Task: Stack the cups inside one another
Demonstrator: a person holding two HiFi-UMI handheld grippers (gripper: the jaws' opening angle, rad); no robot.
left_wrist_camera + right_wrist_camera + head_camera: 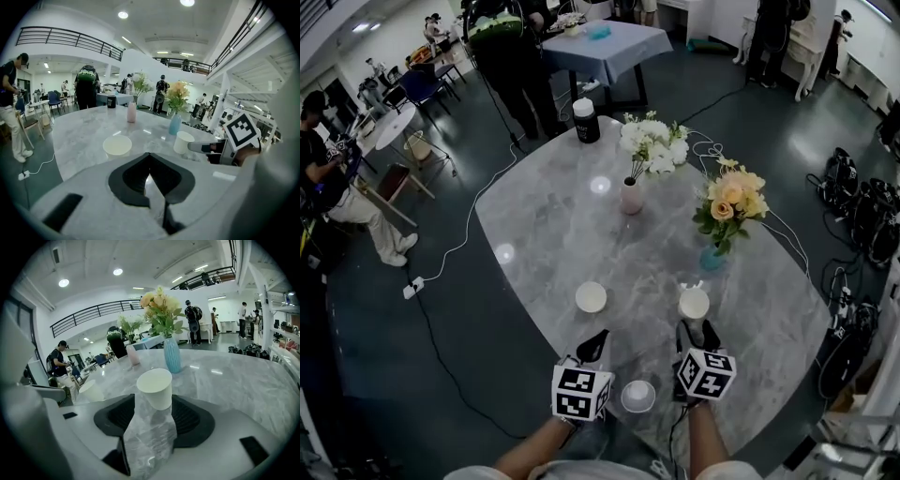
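Right cup (pixel 694 304): plain off-white paper, tapered, upright with its mouth up. It stands on the counter (pixel 544 225) between the tips of the right claw (pixel 697 331). That claw is released: its black ribbed pads stand wide and do not press the cup wall.

Left cup (pixel 591 297): same make, upright, level with the right cup and well apart from it. Only bare slab lies between the two. The left claw (pixel 150 157) is clenched, black tips meeting on nothing, just short of this cup.

Near cup (pixel 638 396): upright between the two marker cubes, close to the near edge.

Counter: glossy grey veined marble with a rounded outline. A ribbed blue vase (pixel 711 258) stands near, behind the right cup. A pink vase (pixel 631 197) stands mid-slab and a dark jar (pixel 586 120) at the far rim.
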